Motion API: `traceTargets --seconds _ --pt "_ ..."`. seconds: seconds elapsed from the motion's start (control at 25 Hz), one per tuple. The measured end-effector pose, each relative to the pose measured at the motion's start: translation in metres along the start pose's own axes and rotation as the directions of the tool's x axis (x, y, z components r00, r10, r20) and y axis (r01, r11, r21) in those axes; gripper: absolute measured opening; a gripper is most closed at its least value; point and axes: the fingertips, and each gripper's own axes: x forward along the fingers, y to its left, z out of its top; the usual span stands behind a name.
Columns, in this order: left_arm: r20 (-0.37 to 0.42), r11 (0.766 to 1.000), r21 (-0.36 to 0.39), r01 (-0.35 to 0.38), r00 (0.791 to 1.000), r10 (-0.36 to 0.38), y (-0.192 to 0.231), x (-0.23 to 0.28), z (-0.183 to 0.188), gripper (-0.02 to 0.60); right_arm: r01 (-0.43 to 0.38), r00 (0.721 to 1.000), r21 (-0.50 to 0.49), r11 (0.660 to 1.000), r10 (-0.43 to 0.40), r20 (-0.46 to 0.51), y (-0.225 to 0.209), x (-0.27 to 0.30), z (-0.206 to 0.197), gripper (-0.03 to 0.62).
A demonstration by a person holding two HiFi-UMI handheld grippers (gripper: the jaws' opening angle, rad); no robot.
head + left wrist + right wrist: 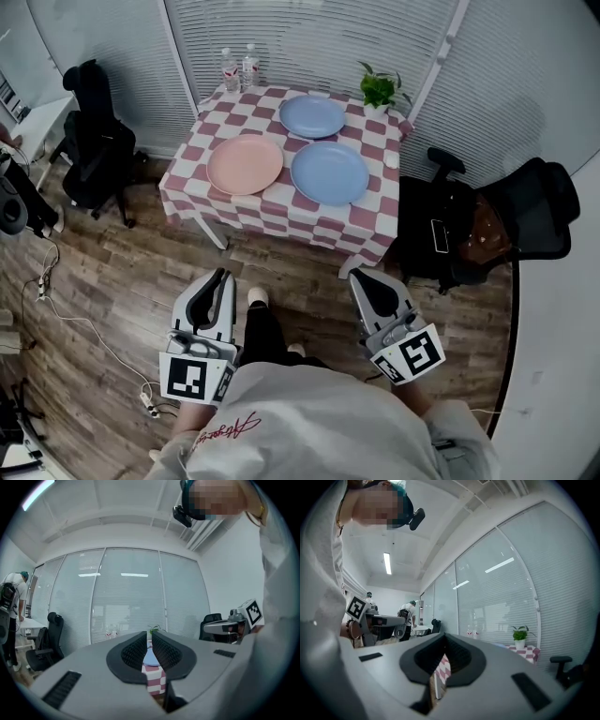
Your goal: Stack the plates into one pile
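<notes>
Three plates lie apart on a table with a pink-and-white checked cloth [370, 225]: a pink plate [245, 164] at the left, a blue plate [329, 172] at the right front and a second blue plate [312, 116] behind them. Well short of the table, over the wooden floor, my left gripper [223, 274] is shut and holds nothing. My right gripper [358, 276] beside it is also shut and empty. In the left gripper view the left gripper [150, 633] points level at the table, a blue plate [150, 657] showing between its jaws. The right gripper [443, 637] points past the checked cloth [442, 665].
Two water bottles [240, 68] and a potted plant [379, 91] stand along the table's far edge. Black office chairs [92, 141] [487, 223] flank the table. A cable and power strip [148, 401] lie on the floor at the left. Blinds cover the glass wall behind.
</notes>
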Motion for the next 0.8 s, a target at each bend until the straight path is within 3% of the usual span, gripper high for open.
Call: traceTargets --seconds 0.36,0.8 --pt "0.020 1.000 -0.004 0.022 1.000 -0.022 0.023 0.032 -0.001 0.044 0.065 0.998 -0.009 0.998 -0.065 0.002 -0.029 0.019 -0.001 0.009" --pt "0.028 0.997 0.001 0.072 0.997 -0.072 0.071 0.101 0.000 0.044 0.065 0.998 -0.001 0.998 -0.065 0.015 -0.053 0.097 0.002 0.011"
